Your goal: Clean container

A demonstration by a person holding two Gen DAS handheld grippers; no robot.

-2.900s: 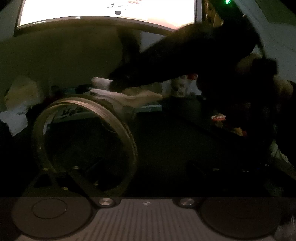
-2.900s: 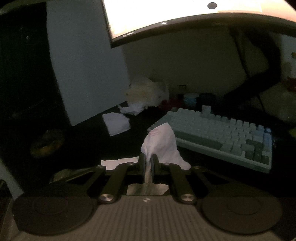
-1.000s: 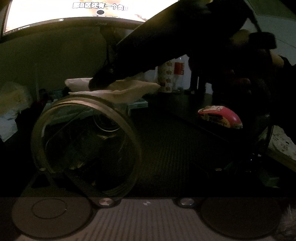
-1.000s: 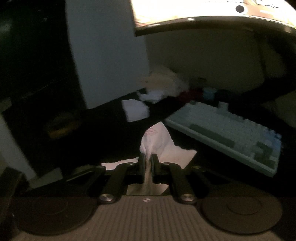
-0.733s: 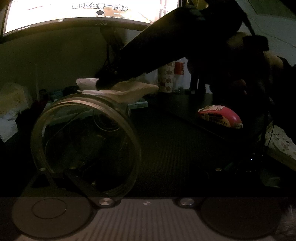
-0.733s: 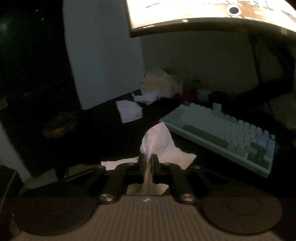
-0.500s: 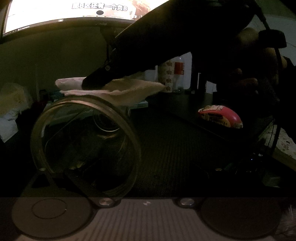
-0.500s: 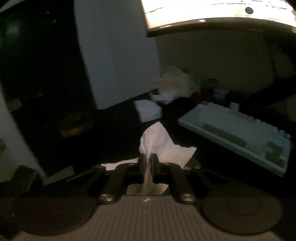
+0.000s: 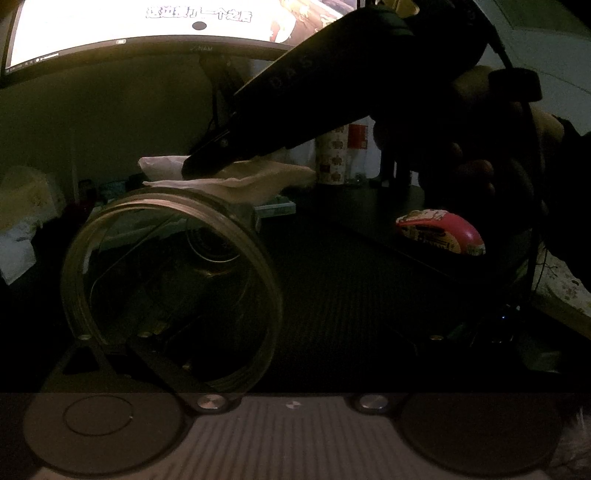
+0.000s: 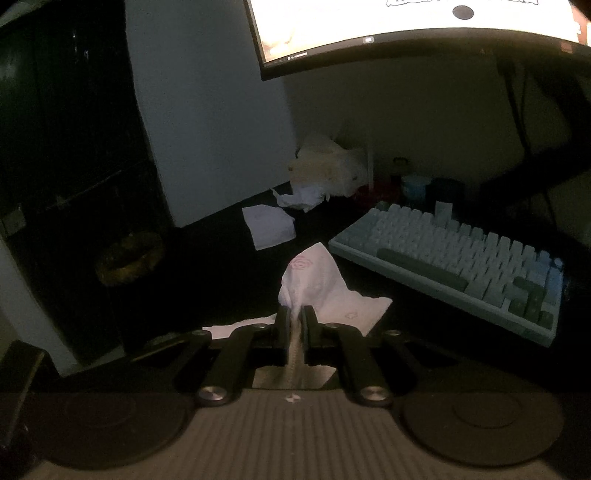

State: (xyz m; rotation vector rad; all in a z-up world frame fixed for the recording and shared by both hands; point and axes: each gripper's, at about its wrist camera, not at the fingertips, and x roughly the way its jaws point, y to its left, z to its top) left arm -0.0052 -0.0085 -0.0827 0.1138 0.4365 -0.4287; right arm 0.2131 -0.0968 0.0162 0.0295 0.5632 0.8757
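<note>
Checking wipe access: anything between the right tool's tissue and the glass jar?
Nothing visible. In the left wrist view the right tool holds the tissue right at the upper side of the glass jar, with no object between them. Whether the tissue actually touches the glass is too dark to tell.

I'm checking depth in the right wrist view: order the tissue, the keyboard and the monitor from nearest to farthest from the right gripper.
1. tissue, pinched in the right gripper.
2. keyboard, to the right on the desk.
3. monitor, top, farthest back.
</note>
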